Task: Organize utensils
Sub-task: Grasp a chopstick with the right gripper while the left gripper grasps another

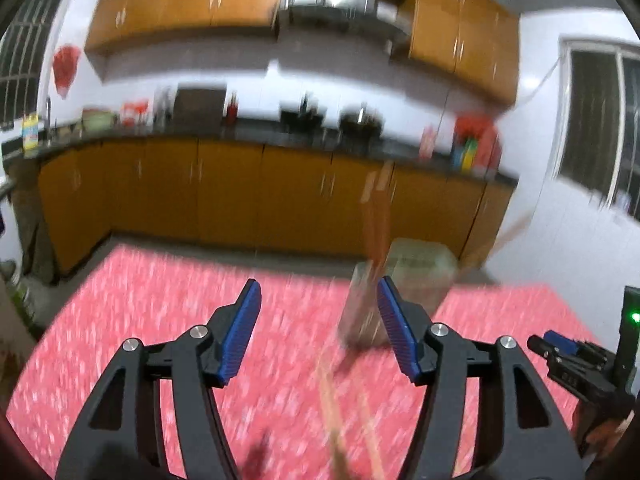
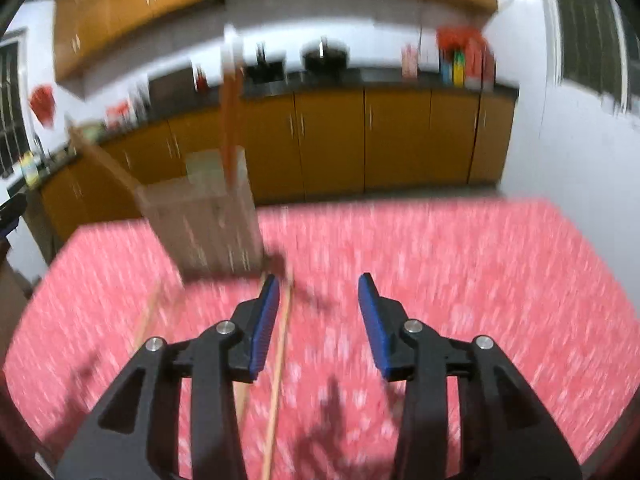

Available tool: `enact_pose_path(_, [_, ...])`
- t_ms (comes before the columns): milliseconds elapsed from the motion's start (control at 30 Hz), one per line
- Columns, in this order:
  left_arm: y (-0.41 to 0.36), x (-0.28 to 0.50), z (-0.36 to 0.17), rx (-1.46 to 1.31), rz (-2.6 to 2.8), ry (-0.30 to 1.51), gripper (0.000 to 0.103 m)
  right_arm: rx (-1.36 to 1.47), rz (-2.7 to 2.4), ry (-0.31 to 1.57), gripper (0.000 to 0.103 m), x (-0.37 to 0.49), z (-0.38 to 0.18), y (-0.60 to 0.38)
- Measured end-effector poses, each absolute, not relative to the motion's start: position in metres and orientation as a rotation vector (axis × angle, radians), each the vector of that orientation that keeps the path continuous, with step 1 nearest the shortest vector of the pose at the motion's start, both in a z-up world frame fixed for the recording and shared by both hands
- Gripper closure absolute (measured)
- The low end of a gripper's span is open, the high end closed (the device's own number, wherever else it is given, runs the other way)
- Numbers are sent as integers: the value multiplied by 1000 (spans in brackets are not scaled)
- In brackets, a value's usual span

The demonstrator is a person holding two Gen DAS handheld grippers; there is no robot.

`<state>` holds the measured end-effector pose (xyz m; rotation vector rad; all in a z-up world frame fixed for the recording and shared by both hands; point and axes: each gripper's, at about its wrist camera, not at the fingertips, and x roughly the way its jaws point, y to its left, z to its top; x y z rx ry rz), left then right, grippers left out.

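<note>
Both of your grippers hover over the pink patterned tablecloth (image 2: 460,264). The left gripper (image 1: 318,322) is spread with nothing between its pads; the right gripper (image 2: 318,312) is likewise parted and empty. Loose chopsticks (image 2: 280,356) lie flat on the cloth just beside the right gripper's left finger. A translucent holder (image 2: 208,224) behind them already carries an upright utensil (image 2: 230,120). Judge the sticks light, stiff, thin and prone to roll: pinch near mid-length, across the shaft. Motion blur leaves no writing legible.
</note>
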<state>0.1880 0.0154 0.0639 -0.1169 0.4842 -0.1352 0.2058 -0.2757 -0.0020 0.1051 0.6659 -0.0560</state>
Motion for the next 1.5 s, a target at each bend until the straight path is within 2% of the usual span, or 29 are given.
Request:
enact_pose_path(100, [21, 188, 25, -90, -114, 602, 40, 155, 13, 814, 67, 209, -51, -268])
enact_pose_path(133, [23, 185, 12, -84, -112, 633, 36, 155, 31, 846, 73, 209, -61, -263])
enact_pose_path(233, [25, 178, -10, -60, -93, 686, 26, 139, 54, 892, 74, 209, -81, -249])
enact_pose_path(333, [20, 173, -24, -40, -113, 730, 25, 117, 48, 920, 75, 210, -93, -242])
enact_pose_path(433, [14, 168, -34, -29, -147, 752, 25, 55, -1, 903, 95, 204, -99, -233])
enact_pose_path(633, [1, 163, -47, -7, -198, 785, 26, 92, -48, 897, 95, 204, -98, -255])
enact_pose_path(700, [-4, 163, -50, -14, -209, 801, 32, 86, -48, 894, 95, 202, -97, -258])
enact_pose_path(800, [-9, 164, -57, -22, -223, 832, 45, 72, -52, 889, 95, 201, -97, -256])
enact_pose_path(867, [-13, 166, -63, -5, -211, 855, 59, 72, -50, 888, 95, 202, -97, -256])
enact_pose_path(933, [-14, 169, -69, -2, -198, 882, 66, 71, -50, 888, 95, 202, -97, -255])
enact_pose_path(1333, [-22, 169, -75, -21, -219, 905, 79, 60, -50, 885, 95, 204, -98, -253])
enact_pose_path(1400, [-23, 169, -75, -11, -205, 902, 83, 61, -51, 885, 95, 203, -98, -253])
enact_pose_path(1500, [-20, 172, -76, -5, -179, 902, 94, 57, -49, 880, 94, 201, -99, -252])
